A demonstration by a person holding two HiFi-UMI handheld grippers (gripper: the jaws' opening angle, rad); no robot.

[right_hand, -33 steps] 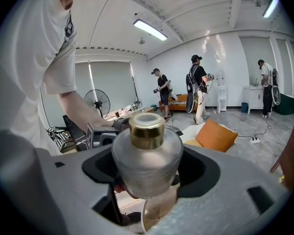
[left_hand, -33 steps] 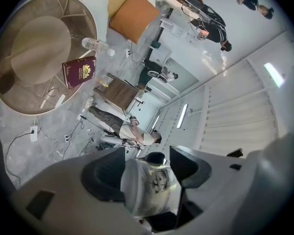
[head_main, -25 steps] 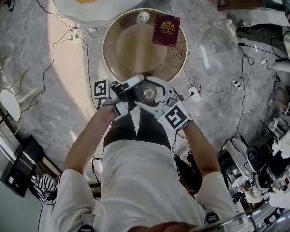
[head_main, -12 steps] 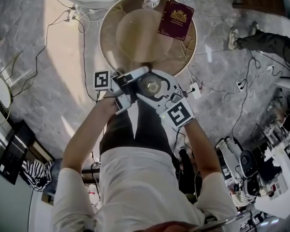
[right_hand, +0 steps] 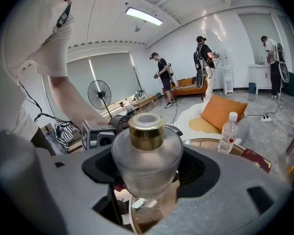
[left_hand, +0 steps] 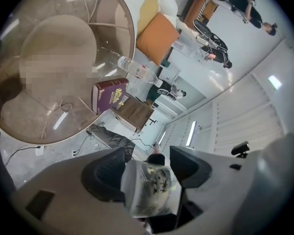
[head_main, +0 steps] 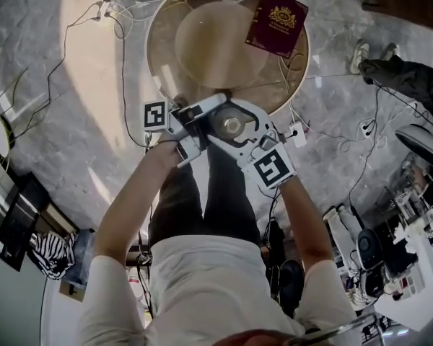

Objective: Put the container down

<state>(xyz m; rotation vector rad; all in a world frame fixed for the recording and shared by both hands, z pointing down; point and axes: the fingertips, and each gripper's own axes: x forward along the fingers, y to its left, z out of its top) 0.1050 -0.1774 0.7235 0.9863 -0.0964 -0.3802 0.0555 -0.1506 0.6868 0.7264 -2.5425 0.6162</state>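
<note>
My right gripper is clamped round the belly of the frosted container, dead centre of frame. In the head view it's up in the air by the lower rim of the round table. Meanwhile my left gripper pinches a clear speckled piece

- The container was a round jar of cloudy glass with a shiny gold neck on top.
- It stood upright, pinched at its fat middle between the jaws of the right tongs.
- Seen from above, it hung in the air just off the near edge of the round glass desk.
- The left tongs pinched a see-through piece with dark specks. Whether it was part of the container could not be told.
</note>
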